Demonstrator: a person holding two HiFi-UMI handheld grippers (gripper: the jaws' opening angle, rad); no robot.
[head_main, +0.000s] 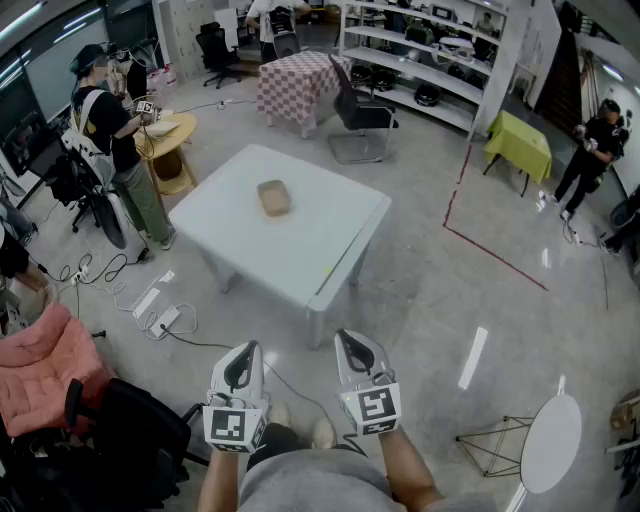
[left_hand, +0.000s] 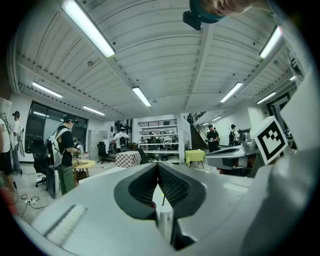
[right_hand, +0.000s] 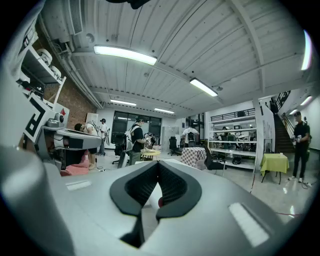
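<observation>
A white square table (head_main: 300, 250) stands ahead of me with a tan, loaf-shaped object (head_main: 273, 197) lying on its far half. My left gripper (head_main: 245, 352) and right gripper (head_main: 346, 342) hang side by side close to my body, short of the table's near corner. Both point toward the table and touch nothing. In the left gripper view the dark ribbed jaws (left_hand: 158, 166) meet at the tip with nothing between them. The right gripper (right_hand: 158, 164) looks the same in its own view, shut and empty.
A person with a backpack (head_main: 112, 130) stands at a round wooden table (head_main: 172, 128) to the left. Cables and a power strip (head_main: 160, 318) lie on the floor. A pink chair (head_main: 45, 360), a black chair (head_main: 358, 108), a checkered table (head_main: 298, 80) and shelves (head_main: 430, 55) ring the area.
</observation>
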